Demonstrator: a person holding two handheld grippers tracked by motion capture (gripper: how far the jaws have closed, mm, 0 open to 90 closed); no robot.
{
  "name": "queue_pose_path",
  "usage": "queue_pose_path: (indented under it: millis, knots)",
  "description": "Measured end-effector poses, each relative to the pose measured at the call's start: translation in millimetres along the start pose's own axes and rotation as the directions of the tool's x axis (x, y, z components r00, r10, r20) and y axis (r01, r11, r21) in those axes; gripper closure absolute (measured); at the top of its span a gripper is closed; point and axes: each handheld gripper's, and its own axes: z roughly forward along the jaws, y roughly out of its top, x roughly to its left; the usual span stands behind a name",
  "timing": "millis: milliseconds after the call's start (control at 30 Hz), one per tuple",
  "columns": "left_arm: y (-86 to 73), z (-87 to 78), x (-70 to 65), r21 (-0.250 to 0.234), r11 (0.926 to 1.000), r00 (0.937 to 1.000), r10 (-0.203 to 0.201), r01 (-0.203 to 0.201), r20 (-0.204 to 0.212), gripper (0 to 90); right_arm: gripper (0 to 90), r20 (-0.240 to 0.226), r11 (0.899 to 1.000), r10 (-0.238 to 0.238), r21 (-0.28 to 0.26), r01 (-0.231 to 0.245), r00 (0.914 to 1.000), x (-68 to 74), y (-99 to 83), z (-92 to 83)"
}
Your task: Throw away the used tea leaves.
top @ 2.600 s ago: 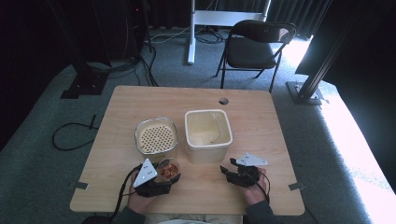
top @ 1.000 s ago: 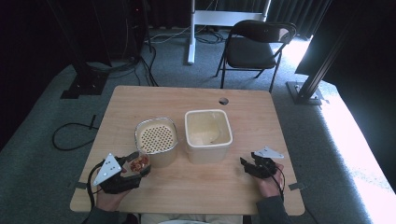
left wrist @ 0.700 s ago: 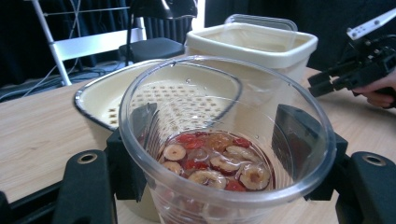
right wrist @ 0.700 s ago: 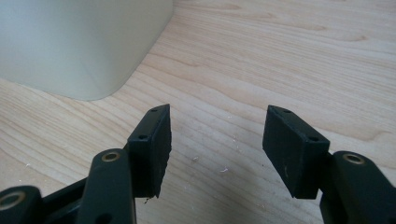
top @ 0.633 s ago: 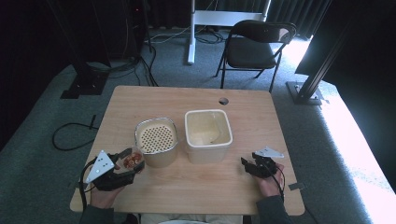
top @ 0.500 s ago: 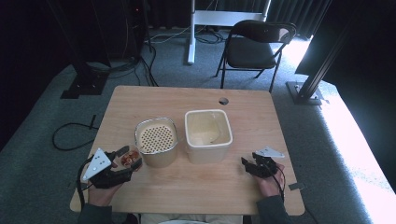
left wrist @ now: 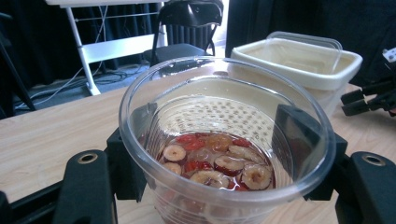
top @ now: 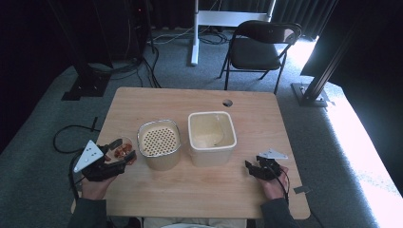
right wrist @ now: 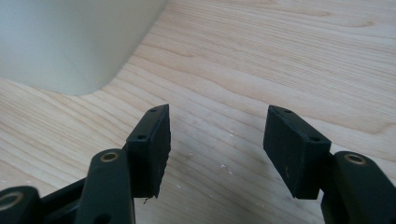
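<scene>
My left gripper (top: 119, 155) is shut on a clear plastic cup (top: 121, 149) at the table's left edge, just left of the strainer pot. In the left gripper view the cup (left wrist: 224, 186) holds sliced red dates and other dried fruit in liquid. The black pads (left wrist: 294, 140) press on its two sides around my left gripper (left wrist: 217, 140). My right gripper (top: 252, 167) rests low near the front right of the table. In the right gripper view my right gripper (right wrist: 217, 149) stands open with only bare wood between its jaws.
A round pot with a perforated strainer insert (top: 159, 142) stands mid-table, with a cream square tub (top: 211, 135) right beside it. The tub's wall (right wrist: 70, 42) is close ahead of my right gripper. A cable hole (top: 227, 102) lies near the table's far edge, and a folding chair (top: 261, 45) stands behind it.
My left gripper has carried the cup leftward from in front of the strainer pot to the table's left edge, rising slightly. The right gripper has stayed still over the last second.
</scene>
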Motion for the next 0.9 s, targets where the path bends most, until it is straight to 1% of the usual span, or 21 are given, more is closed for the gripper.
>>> queue_pose_path:
  millis: [33,167,267,400,500,533,567,700,800,900]
  knots:
    - [1.1,0.0,2.9,-0.003,1.0000,1.0000,-0.004,0.004,-0.004,33.3,40.8,-0.006,1.000,0.005,-0.002,-0.005,1.0000,-0.3,0.2,0.5]
    - [4.2,0.2,10.9,-0.004,0.9999,0.9998,-0.011,0.011,-0.014,33.3,40.8,0.000,1.000,-0.001,0.009,0.001,1.0000,-1.1,0.2,3.2]
    - [6.1,1.1,16.7,-0.010,0.9998,0.9998,-0.019,0.019,-0.008,33.3,40.7,-0.001,1.000,0.000,0.013,0.000,1.0000,-2.1,0.3,5.3]
    - [9.6,2.5,22.5,-0.009,0.9998,0.9998,-0.017,0.016,-0.010,33.3,40.7,0.001,1.000,-0.001,0.025,0.001,1.0000,-3.9,0.5,7.6]
    - [12.7,2.8,27.0,-0.012,0.9997,0.9997,-0.022,0.022,-0.006,33.3,40.7,0.002,1.000,-0.013,0.025,0.013,0.9999,-5.0,0.8,8.5]
    - [13.6,2.5,29.2,-0.018,0.9993,0.9994,-0.034,0.033,0.000,33.3,40.6,0.008,0.999,-0.027,0.028,0.027,0.9996,-4.5,1.0,9.0]
    - [14.8,2.1,31.3,-0.022,0.9990,0.9992,-0.040,0.040,-0.005,33.3,40.2,0.012,0.999,-0.043,0.031,0.043,0.9990,-4.2,1.5,9.6]
    - [19.8,0.6,36.0,-0.026,0.9990,0.9992,-0.037,0.037,-0.014,33.5,38.5,-0.013,0.997,-0.065,0.044,0.066,0.9978,-8.9,5.1,12.0]
    - [23.5,-0.1,39.1,-0.031,0.9988,0.9992,-0.038,0.038,-0.010,33.5,38.6,-0.047,0.993,-0.098,0.056,0.101,0.9940,-14.9,8.1,13.3]
    - [28.2,0.9,41.5,-0.028,0.9992,0.9996,-0.028,0.028,-0.009,33.5,38.4,-0.072,0.991,-0.114,0.056,0.118,0.9909,-19.6,9.5,14.5]
